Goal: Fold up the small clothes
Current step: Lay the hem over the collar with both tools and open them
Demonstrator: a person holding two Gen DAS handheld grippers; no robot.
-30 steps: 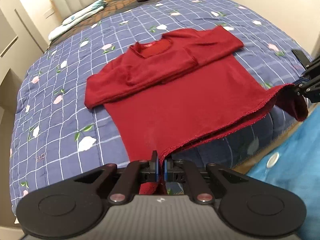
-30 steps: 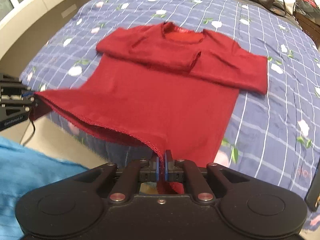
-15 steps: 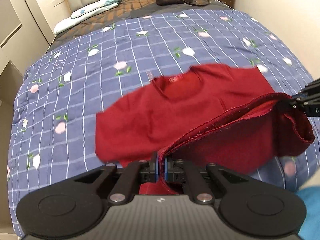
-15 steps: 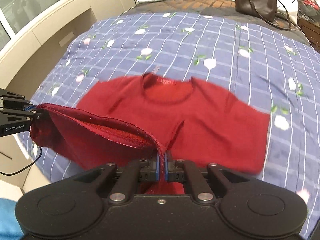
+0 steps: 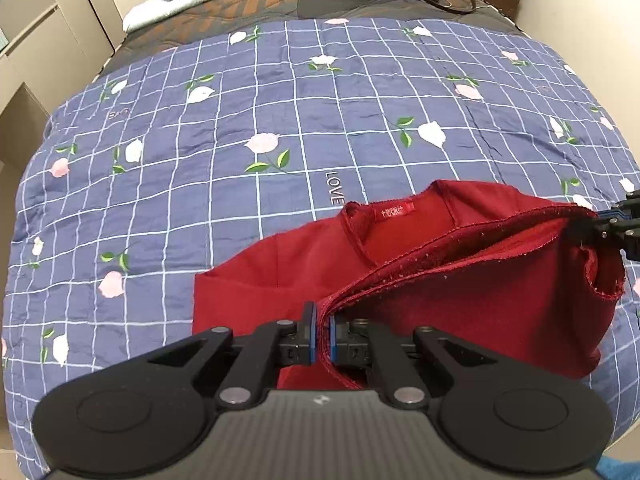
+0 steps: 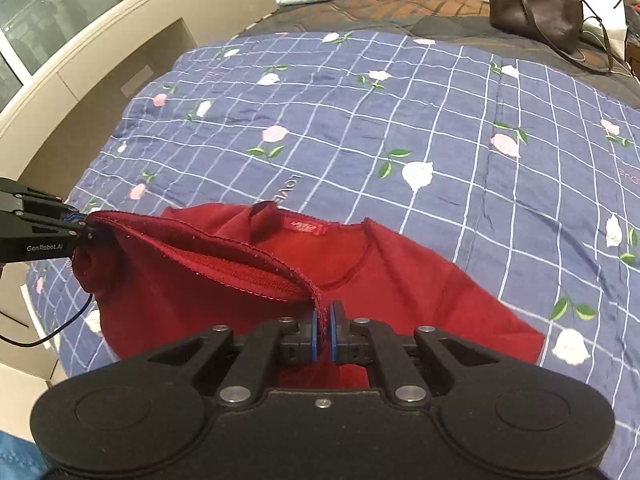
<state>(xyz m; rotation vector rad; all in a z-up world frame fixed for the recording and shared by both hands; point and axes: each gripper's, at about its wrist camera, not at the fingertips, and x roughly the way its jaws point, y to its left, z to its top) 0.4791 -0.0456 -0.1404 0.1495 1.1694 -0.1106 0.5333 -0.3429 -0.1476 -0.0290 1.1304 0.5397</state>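
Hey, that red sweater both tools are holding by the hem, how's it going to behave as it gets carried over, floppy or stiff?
Probably floppy: the red sweater sags between the left tool and right tool, its hem drooping in a curve. Likely light, since thin pinches at two corners lift it. It may bunch on landing, as loose folds already hang near the neckline.

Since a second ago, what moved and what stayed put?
Both grippers, left and right, carried the sweater's bottom hem up and forward over its body, toward the collar. Neither let go. The collar end stayed on the quilt, the handbag unmoved.
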